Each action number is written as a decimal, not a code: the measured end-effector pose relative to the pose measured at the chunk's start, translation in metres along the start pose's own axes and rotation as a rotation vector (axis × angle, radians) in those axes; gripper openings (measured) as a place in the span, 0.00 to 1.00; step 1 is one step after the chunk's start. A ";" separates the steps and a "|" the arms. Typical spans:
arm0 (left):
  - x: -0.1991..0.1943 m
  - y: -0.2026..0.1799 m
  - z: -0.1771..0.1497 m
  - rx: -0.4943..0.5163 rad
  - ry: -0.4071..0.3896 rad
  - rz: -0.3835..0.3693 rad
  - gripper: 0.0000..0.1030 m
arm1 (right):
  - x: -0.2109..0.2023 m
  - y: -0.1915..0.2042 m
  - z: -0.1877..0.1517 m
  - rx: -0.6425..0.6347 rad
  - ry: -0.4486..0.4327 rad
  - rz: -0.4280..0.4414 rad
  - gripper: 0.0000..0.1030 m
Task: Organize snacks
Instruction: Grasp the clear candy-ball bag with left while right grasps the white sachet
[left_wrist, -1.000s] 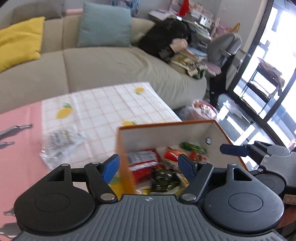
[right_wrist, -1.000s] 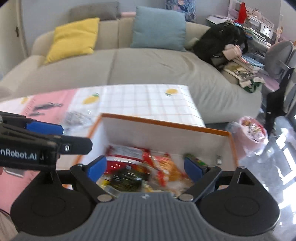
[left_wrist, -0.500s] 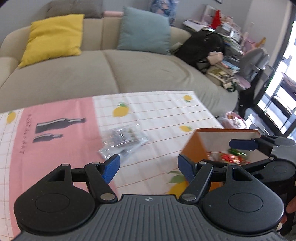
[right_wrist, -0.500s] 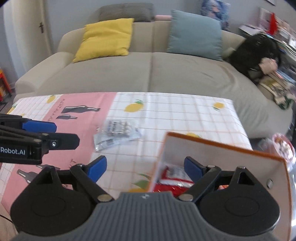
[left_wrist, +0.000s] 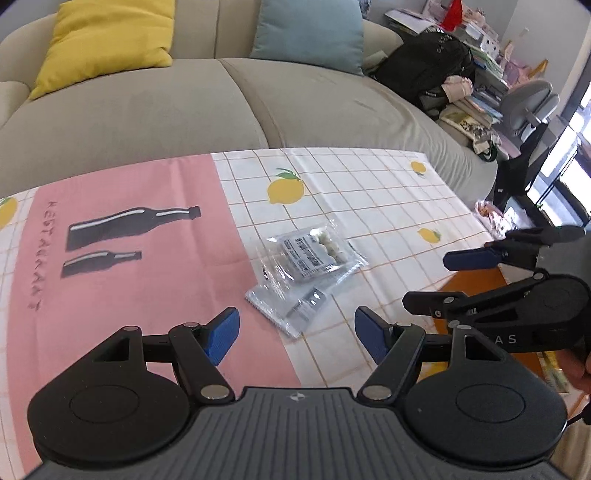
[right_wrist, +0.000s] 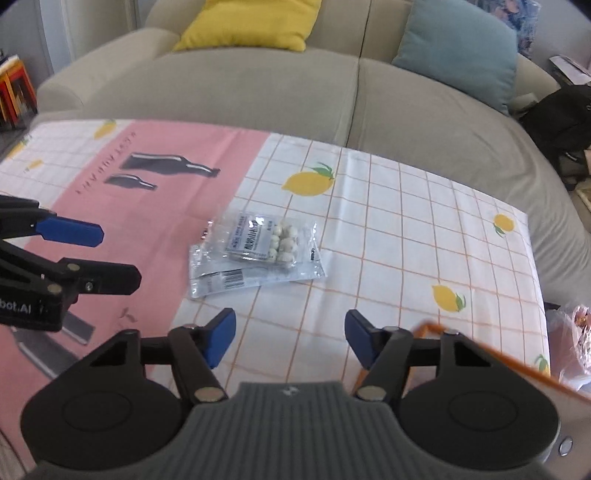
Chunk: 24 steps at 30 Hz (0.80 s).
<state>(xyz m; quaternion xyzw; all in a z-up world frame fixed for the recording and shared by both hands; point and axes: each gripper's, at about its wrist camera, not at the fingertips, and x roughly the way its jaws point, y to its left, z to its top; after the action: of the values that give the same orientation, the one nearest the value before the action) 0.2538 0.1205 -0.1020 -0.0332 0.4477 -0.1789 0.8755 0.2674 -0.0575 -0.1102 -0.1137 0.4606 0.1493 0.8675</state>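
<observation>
Two snack packets (right_wrist: 255, 254) overlapping on tablecloth (right_wrist: 388, 229); sofa (right_wrist: 295, 88) behind.

Each camera sits just behind its own blue-padded black tool, looking forward and steeply down at the desk with the pink and lemon-print cloth (left_wrist: 155, 236), close above it. Both views share the clear plastic snack packet of pale round sweets (left_wrist: 310, 254) (right_wrist: 258, 247) and the beige fabric sofa (left_wrist: 147, 107) (right_wrist: 258, 85) behind. The left tool (left_wrist: 297, 332) (right_wrist: 74, 229) shows at the right view's left edge, the right tool (right_wrist: 290, 334) (left_wrist: 472, 258) at the left view's right edge.
</observation>
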 end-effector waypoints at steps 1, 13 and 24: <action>0.007 0.001 0.003 0.015 0.004 0.002 0.81 | 0.007 0.000 0.004 -0.013 0.011 -0.003 0.58; 0.067 -0.014 0.034 0.391 0.059 -0.004 0.83 | 0.079 -0.024 0.041 0.069 0.175 -0.027 0.47; 0.107 -0.030 0.050 0.638 0.139 -0.069 0.84 | 0.107 -0.038 0.044 0.172 0.215 -0.012 0.46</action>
<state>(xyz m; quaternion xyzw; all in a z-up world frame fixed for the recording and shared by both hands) 0.3424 0.0506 -0.1484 0.2400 0.4266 -0.3415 0.8024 0.3716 -0.0616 -0.1733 -0.0572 0.5611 0.0909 0.8207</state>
